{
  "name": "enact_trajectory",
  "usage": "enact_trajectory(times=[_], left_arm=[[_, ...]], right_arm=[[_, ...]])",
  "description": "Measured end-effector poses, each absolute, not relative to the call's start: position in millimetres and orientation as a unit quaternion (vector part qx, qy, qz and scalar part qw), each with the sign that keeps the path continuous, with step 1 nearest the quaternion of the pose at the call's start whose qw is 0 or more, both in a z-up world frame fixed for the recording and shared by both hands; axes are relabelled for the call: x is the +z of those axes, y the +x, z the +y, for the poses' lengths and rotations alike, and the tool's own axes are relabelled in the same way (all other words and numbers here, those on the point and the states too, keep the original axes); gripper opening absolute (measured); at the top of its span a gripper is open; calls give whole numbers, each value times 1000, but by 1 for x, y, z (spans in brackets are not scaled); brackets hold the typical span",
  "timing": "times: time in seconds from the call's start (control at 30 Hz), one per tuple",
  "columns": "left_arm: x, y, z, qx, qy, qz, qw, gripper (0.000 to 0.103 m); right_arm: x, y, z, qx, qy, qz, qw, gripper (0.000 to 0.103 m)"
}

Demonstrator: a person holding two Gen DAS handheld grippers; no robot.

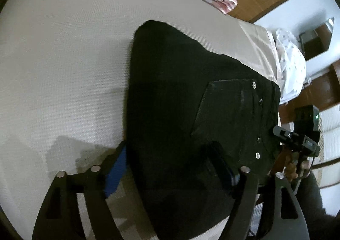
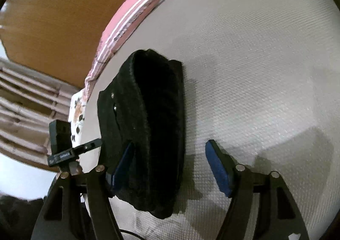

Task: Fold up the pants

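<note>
On the mattress lie folded black pants; both grippers, left and right, spread wide, gripping nothing.

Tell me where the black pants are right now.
The folded black pants lie on the white mattress, near its edge below the pink striped pillow. Both open grippers straddle them: left gripper, right gripper.
</note>
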State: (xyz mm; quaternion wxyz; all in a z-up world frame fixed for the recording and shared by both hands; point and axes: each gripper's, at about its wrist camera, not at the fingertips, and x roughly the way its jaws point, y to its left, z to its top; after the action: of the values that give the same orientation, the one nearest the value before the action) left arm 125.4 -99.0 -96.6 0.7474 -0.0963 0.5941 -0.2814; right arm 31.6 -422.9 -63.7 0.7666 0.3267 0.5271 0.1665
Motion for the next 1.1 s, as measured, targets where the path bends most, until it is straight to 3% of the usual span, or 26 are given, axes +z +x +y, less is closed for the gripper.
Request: enact_trajectory(times=[0.23,0.33,0.4,0.43,0.53,0.63,0.83,1.1], left_arm=[[-97,130,-115,-301,-70,578,755,88],[-98,136,-113,-304,-94,577,752,88],[-99,139,-111,-303,-112,579,749,79],[-98,138,-109,-297,-112,578,752,66],[-97,139,-106,-299,-122,576,751,41],[-92,136,-101,-314,-140,568,748,31],[-78,129,-103,-324,-136,548,759,22],[-62,119,-76,-327,-152,531,767,20]], right_arm=[[-72,49,-415,229,340,520,749,68],[-76,54,-418,226,348,518,748,59],[-78,56,-420,216,361,513,748,55],[-78,55,-419,212,364,513,748,51],[-78,48,-416,200,376,506,750,40],[-73,42,-412,185,396,492,753,33],[-50,33,-398,161,396,473,770,26],[-27,32,-366,148,399,467,775,24]])
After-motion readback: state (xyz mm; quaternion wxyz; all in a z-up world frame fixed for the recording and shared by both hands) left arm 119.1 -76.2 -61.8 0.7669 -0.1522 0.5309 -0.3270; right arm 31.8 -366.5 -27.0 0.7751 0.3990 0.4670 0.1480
